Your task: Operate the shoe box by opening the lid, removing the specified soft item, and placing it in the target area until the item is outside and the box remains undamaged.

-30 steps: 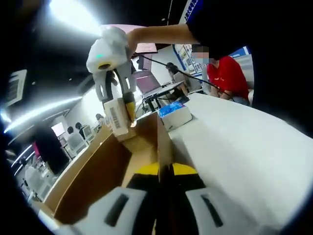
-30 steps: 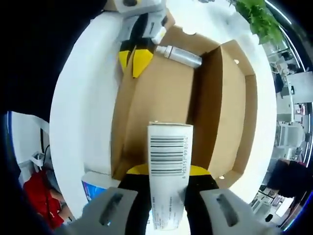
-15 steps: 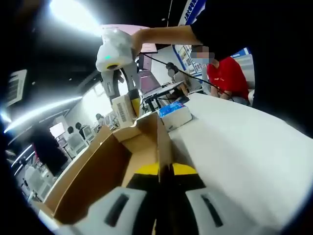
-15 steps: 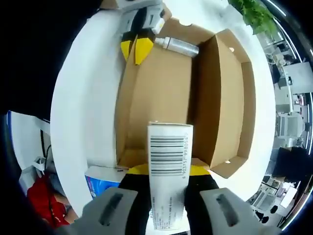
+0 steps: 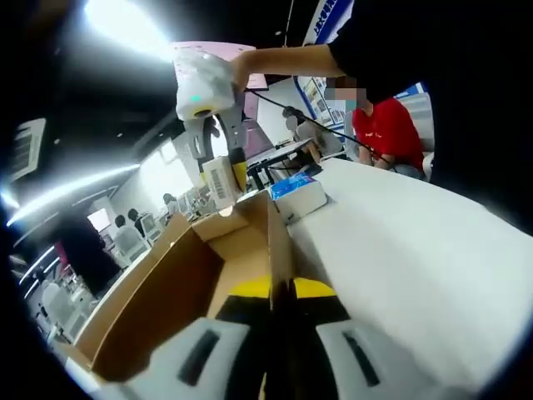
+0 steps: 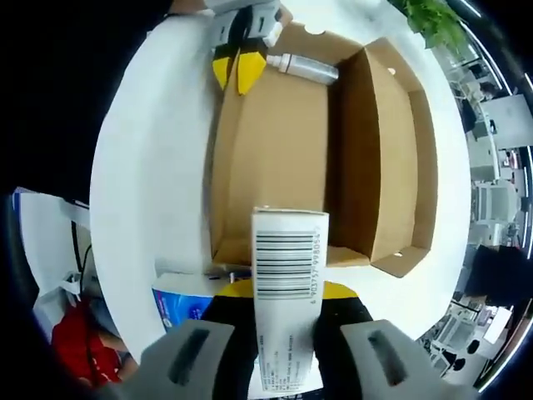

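The brown shoe box point(image 6: 271, 158) lies open on the white table point(image 6: 141, 167), its lid point(image 6: 391, 142) folded out to one side. My right gripper point(image 6: 287, 288) is shut on a white pack with a barcode point(image 6: 288, 258), held in the air above the box's near end. In the left gripper view the same pack point(image 5: 217, 178) hangs in the right gripper point(image 5: 225, 175) above the far end of the box point(image 5: 191, 283). My left gripper point(image 5: 281, 288) is shut on the box's side wall, and its yellow tips point(image 6: 236, 70) pinch that wall.
A clear bottle point(image 6: 305, 68) lies inside the box at the end by the left gripper. A blue and white carton point(image 6: 185, 302) point(image 5: 298, 194) sits on the table just past the box. A person in red point(image 5: 386, 130) sits at the table's far edge. Green leaves point(image 6: 435, 22) show beyond the table.
My right gripper has lifted the pack higher and carried it back past the box's end. The left gripper has kept its hold on the wall.
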